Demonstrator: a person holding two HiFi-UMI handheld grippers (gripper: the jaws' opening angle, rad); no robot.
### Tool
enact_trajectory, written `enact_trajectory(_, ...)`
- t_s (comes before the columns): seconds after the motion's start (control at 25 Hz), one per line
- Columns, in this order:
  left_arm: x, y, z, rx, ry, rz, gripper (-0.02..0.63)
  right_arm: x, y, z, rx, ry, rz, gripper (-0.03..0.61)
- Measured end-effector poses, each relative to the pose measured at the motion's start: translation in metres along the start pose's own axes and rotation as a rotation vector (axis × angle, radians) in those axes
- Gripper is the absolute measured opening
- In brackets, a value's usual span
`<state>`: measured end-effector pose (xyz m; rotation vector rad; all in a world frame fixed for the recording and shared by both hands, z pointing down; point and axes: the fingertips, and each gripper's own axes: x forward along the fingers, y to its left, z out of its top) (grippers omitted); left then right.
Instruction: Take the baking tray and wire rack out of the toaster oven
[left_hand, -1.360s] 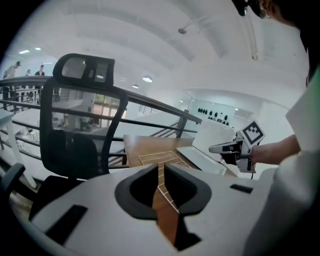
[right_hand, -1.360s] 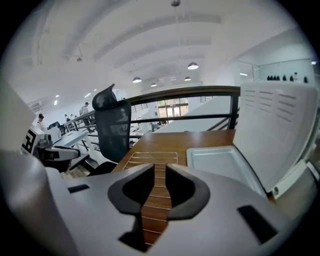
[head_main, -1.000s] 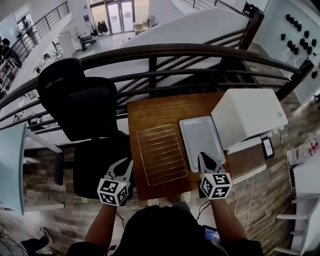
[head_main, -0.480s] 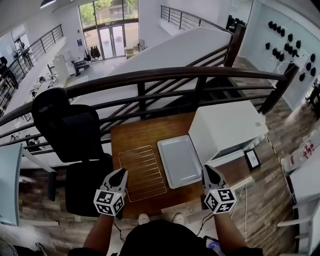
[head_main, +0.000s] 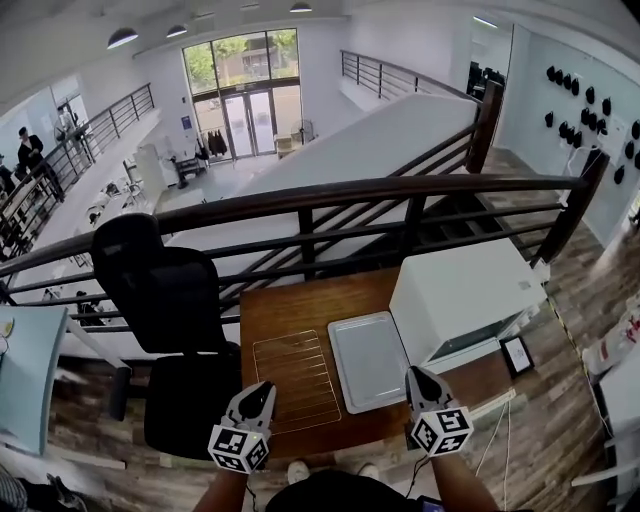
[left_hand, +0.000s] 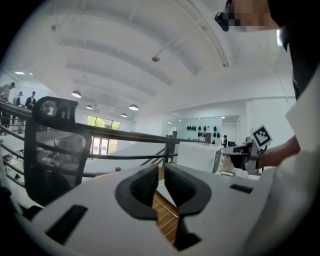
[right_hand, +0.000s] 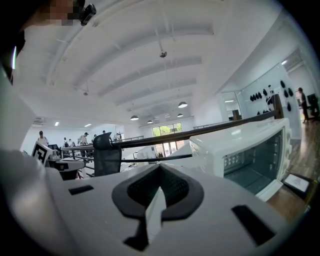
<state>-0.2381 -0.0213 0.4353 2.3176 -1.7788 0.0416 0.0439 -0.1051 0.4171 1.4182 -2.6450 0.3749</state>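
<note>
Withdrawn and closed, left claw (head_main: 262, 390) hovers before wire rack (head_main: 294, 378), right claw (head_main: 416, 374) before baking tray (head_main: 369, 358).

You have lifted the left tool (head_main: 262, 391) and right tool (head_main: 416, 376) back from the wire rack (head_main: 296, 378) and baking tray (head_main: 368, 360).

We look down on a mezzanine. A dark railing (head_main: 330, 195) runs across the middle of the frame, and behind it a white sloping wall (head_main: 400, 130) climbs toward the upper right. Tall glass doors (head_main: 245, 95) glow with daylight at upper centre, with round ceiling lamps (head_main: 122, 38) at upper left. A black mesh office chair (head_main: 165, 295) stands at the left, just beside a wooden table (head_main: 290, 305) at lower centre. Wood-plank floor (head_main: 565, 290) fills the right side, below a pale wall (head_main: 530, 110) dotted with black knobs (head_main: 567, 130). A pale desk (head_main: 25, 370) cuts the lower left edge.
</note>
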Motion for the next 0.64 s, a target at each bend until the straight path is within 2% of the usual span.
enact_trajectory(0.36, -0.007, 0.003, 0.0, -0.036, -0.026, 0.048, 0.043, 0.01, 0.012, 0.007, -0.02, -0.013, 0.069, -0.005)
enact_trajectory(0.48, -0.002, -0.003, -0.003, -0.057, -0.039, 0.043, 0.043, 0.008, 0.011, -0.001, -0.013, -0.008, 0.072, -0.005)
enact_trajectory(0.64, 0.006, -0.014, -0.004, -0.042, -0.045, 0.016, 0.043, 0.006, 0.008, -0.006, -0.002, -0.012, 0.069, -0.005)
